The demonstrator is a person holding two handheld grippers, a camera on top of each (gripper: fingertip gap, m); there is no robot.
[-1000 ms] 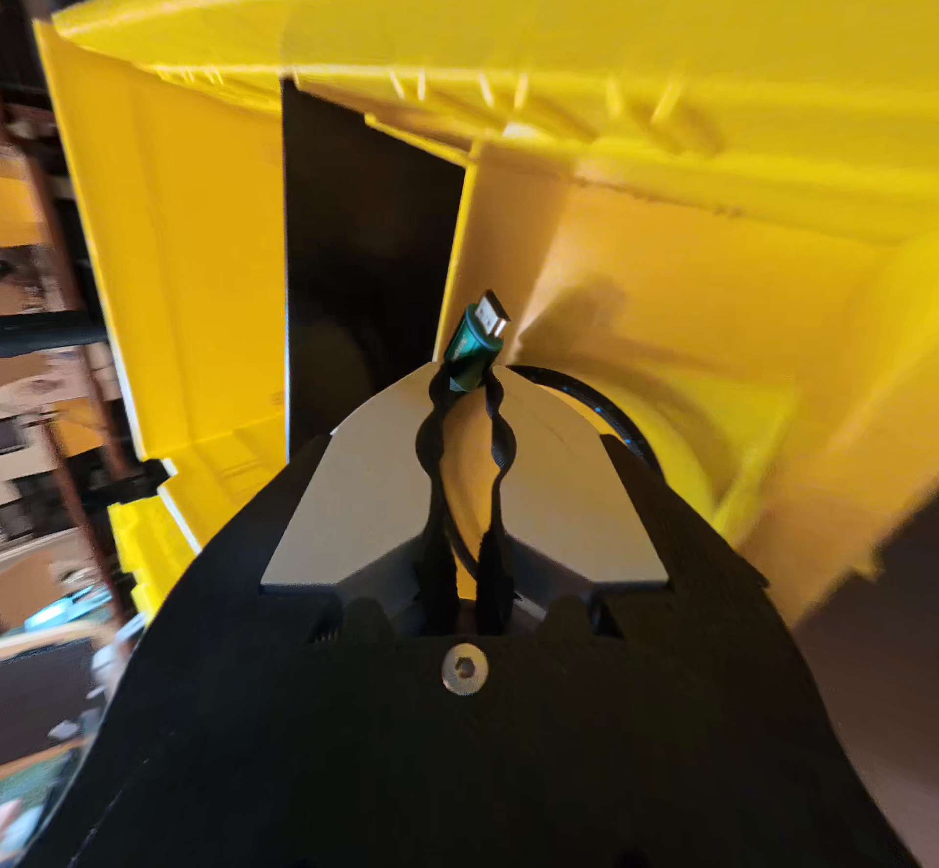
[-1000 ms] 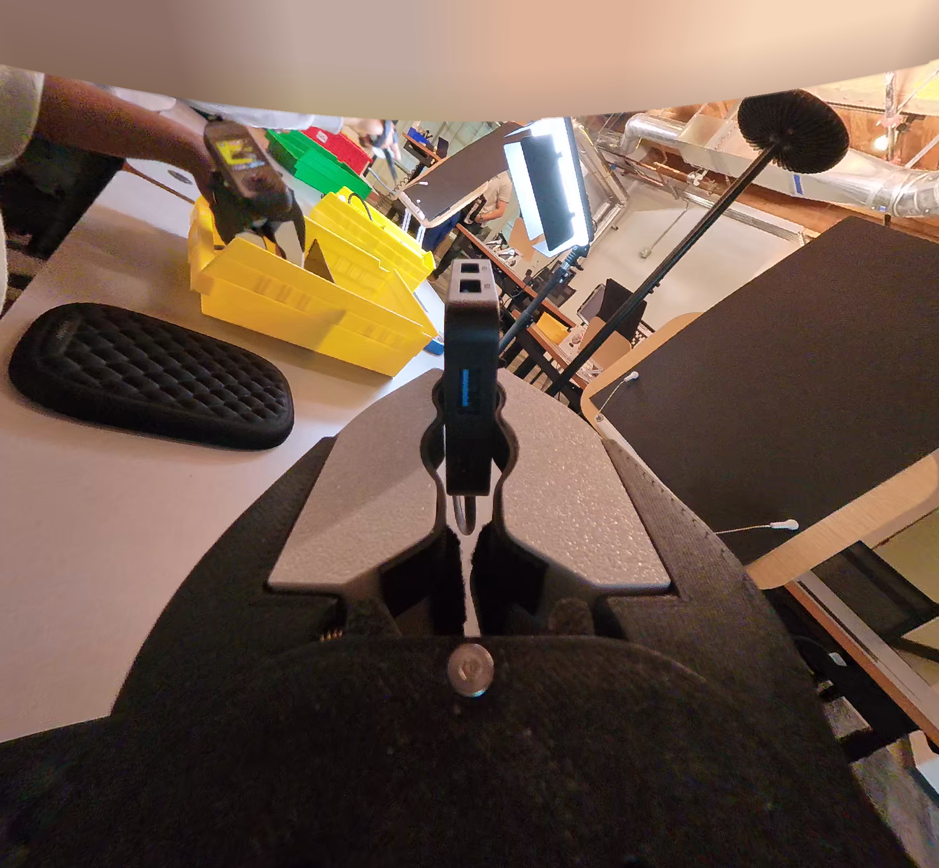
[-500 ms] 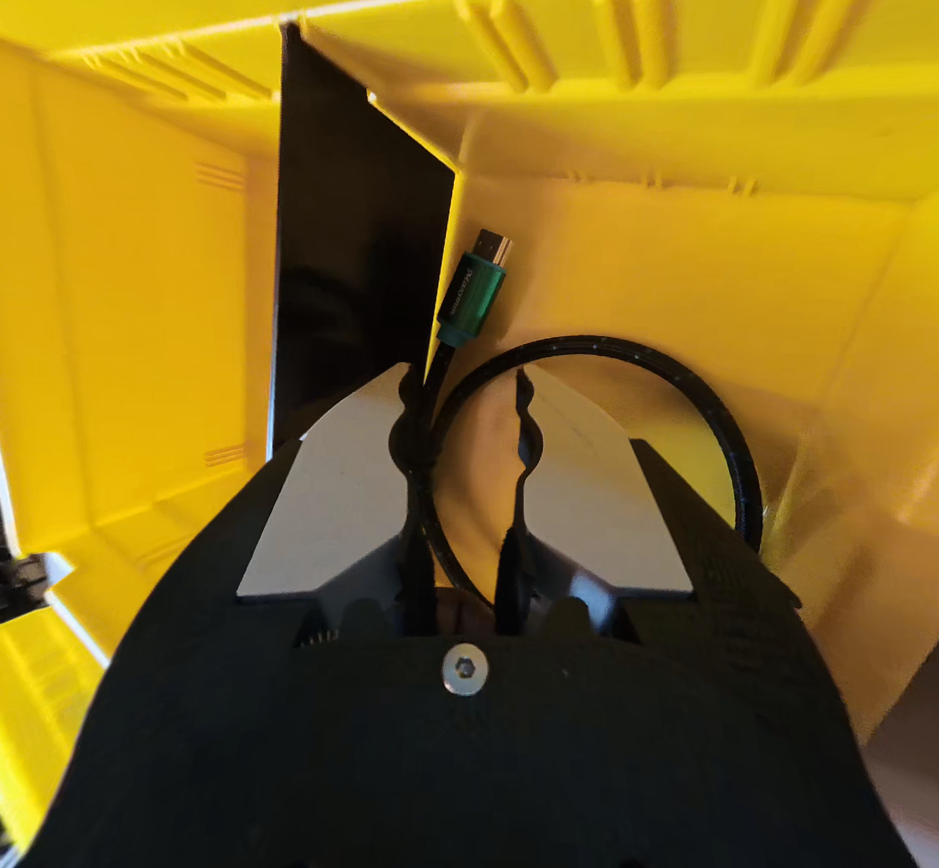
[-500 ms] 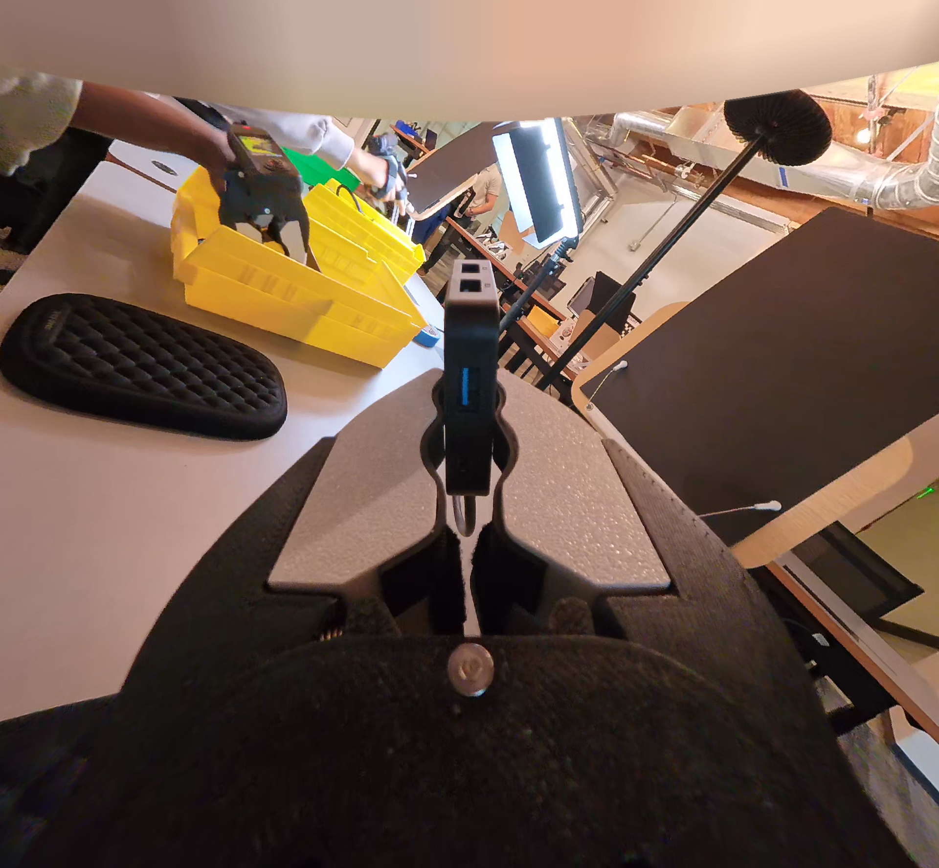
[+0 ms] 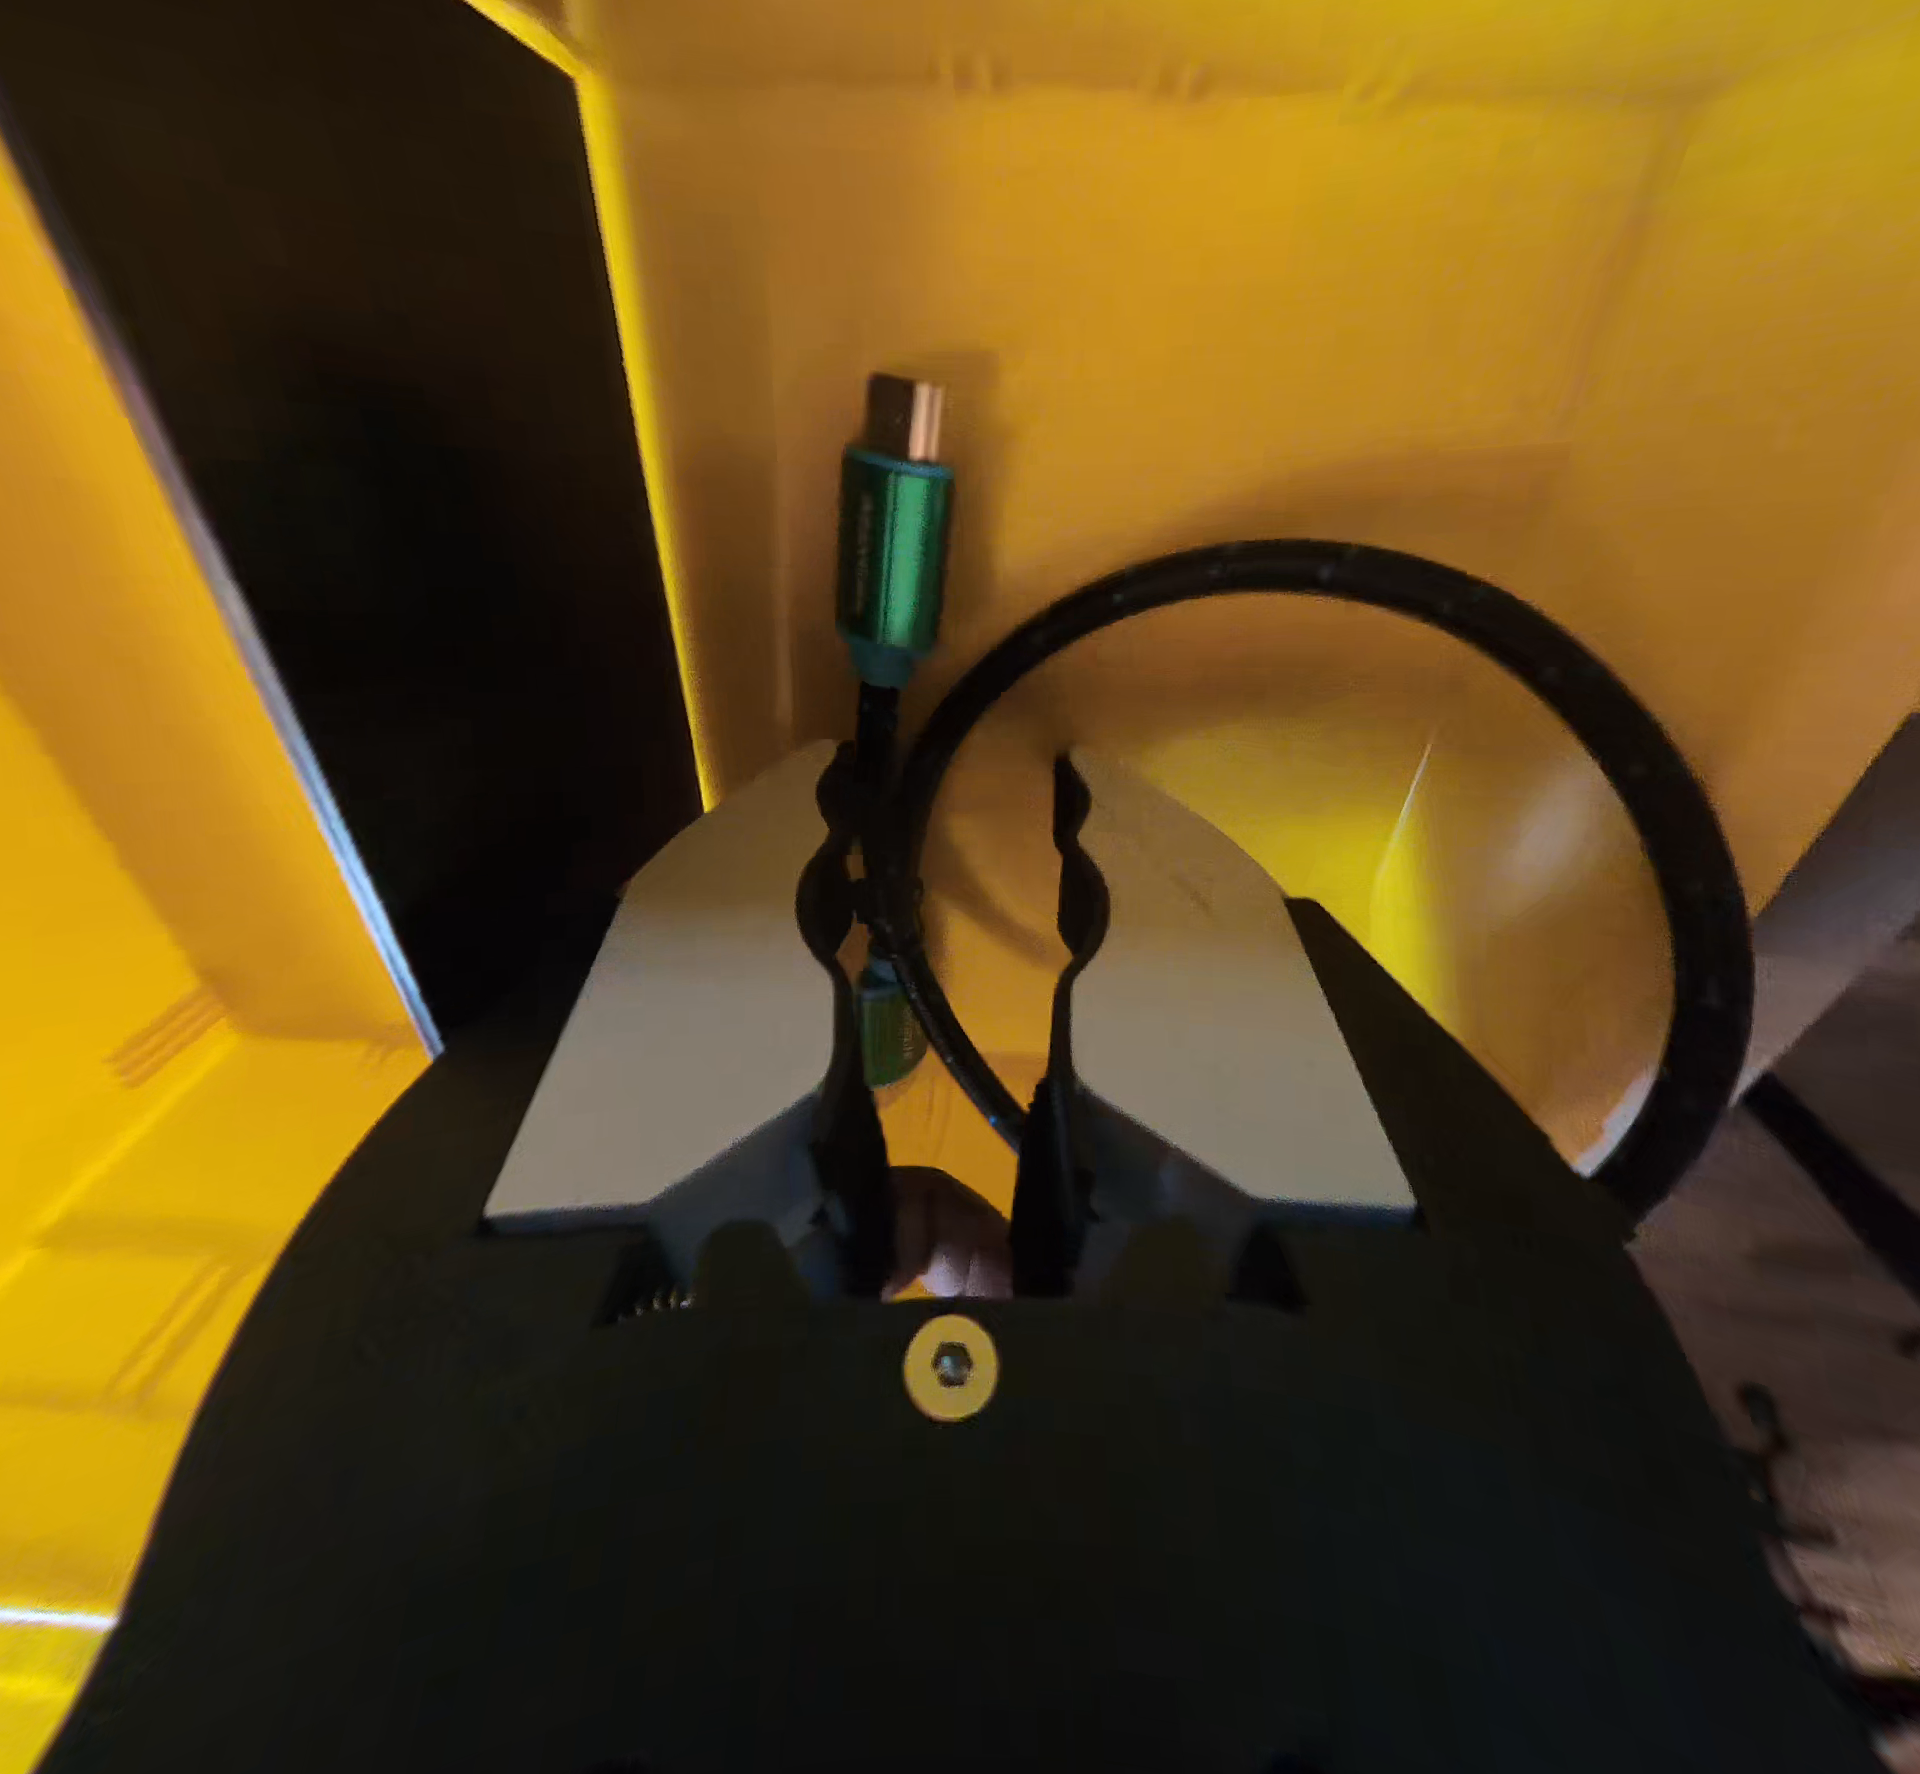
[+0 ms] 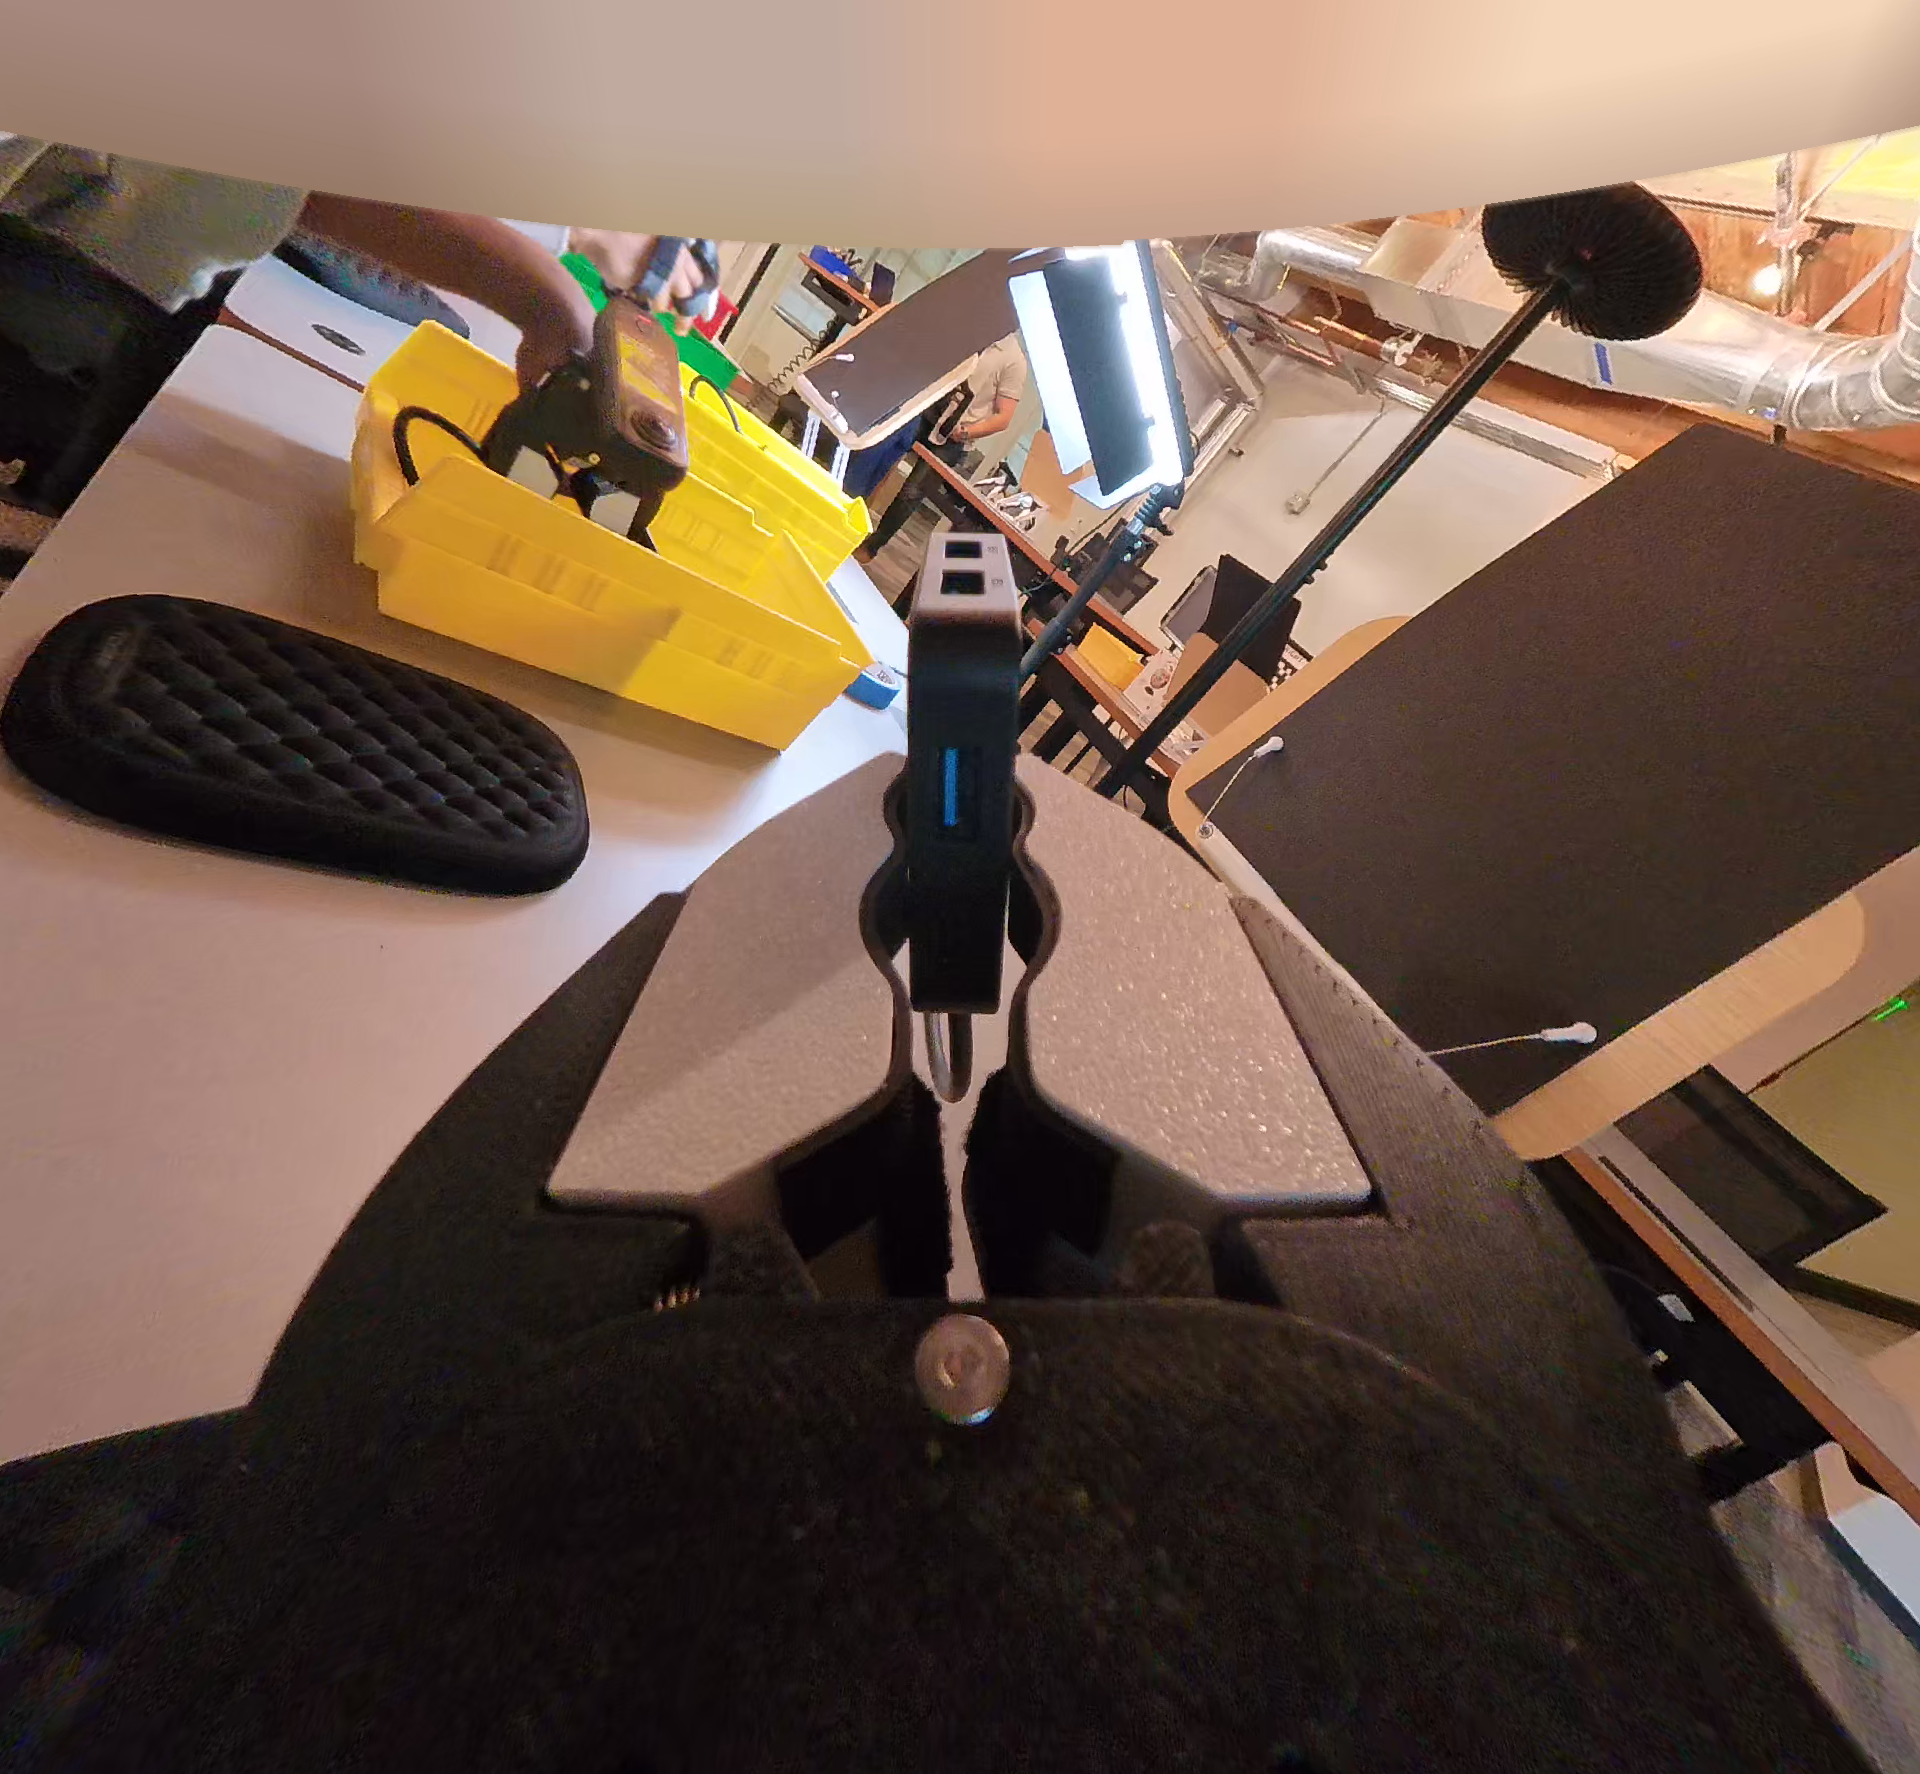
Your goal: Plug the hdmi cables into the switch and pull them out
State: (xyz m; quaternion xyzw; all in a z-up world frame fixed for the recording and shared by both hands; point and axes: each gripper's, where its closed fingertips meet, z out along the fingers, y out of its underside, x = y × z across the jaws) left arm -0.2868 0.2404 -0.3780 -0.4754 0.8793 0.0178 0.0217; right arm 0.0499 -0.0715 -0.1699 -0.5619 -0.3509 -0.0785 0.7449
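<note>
this was a workshop or lab space set up for recording, not a home. far beyond the fingertips in the right wrist view and to their right, bare silver metal ventilation ducts (image 6: 1558, 311) ran under exposed wooden ceiling beams. ahead of the fingers stood a bright rectangular studio light panel (image 6: 1101, 394) on a stand, and a thin black pole topped with a round black disc (image 6: 1590, 275) slanted up to the right. left of the fingers a pale grey worktable (image 6: 208, 1049) carried yellow plastic storage bins (image 6: 623, 581) and a black quilted oval pad (image 6: 291, 748). long workbenches cluttered with gear (image 6: 1039, 529) stood farther back, with a person beside them.
</note>
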